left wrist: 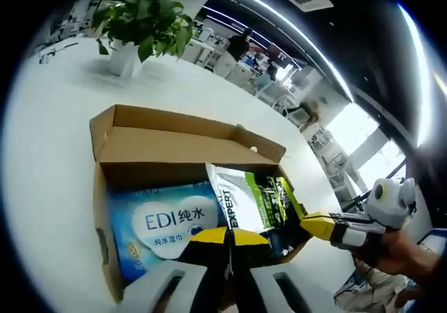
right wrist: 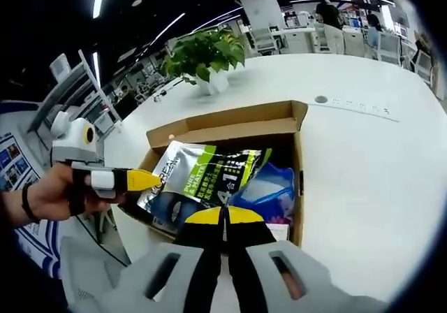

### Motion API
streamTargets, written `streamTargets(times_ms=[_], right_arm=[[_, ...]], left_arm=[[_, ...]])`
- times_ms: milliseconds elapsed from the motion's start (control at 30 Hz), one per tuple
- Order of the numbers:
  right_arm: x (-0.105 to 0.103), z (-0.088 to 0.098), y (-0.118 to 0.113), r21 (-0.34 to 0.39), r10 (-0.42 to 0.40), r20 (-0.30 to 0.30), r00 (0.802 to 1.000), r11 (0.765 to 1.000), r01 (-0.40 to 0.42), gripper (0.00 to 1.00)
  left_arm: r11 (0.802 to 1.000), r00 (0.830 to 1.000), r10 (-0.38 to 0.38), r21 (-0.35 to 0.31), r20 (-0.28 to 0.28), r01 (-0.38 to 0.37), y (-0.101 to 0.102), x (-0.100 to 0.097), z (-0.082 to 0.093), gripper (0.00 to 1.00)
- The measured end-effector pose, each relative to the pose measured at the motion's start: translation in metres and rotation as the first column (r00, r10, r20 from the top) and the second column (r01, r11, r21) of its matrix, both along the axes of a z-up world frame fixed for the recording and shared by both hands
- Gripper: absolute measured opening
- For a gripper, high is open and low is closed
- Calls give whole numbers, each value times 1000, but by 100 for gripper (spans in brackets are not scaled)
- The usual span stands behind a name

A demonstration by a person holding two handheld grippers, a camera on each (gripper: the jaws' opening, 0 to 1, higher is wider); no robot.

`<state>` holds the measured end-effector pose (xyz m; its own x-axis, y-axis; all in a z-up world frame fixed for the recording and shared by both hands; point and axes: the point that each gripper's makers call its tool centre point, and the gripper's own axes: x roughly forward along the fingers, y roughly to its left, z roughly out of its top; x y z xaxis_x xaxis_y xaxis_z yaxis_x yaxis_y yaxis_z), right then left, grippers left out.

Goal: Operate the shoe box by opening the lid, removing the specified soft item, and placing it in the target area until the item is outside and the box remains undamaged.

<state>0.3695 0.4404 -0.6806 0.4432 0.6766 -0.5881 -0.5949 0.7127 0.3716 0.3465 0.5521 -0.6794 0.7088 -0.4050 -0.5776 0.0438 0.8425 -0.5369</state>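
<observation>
Grey tool (right wrist: 225, 223) bodies, yellow-tipped black jaws, dark wristband (right wrist: 26, 202).

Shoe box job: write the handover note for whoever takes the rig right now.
Left gripper: shut, empty, at the box's near edge.
Right gripper: shut, empty, at the opposite side.
Shoe box: on the white table, lid flaps already open, no visible damage.
Inside: blue wipes pack and green-and-white pouch.
Left: lift out the specified soft item and set it on the table.
</observation>
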Motion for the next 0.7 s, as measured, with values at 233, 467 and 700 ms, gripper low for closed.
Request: streamTargets(times_ms=[233,467,700], right_arm=[[3,8,-18,12,-27,15,1000,1000,27,0],[4,14,-41,19,-63,26,998,998,62,0],[4,19,-70,19,-105,40,994,994,105,0]], left_arm=[[999,999,-35,-1,14,35,-16,7,9,0],[997,997,-81,6,18,81,-37,12,11,0],[990,990,-141,11,28,140,-68,21,16,0]])
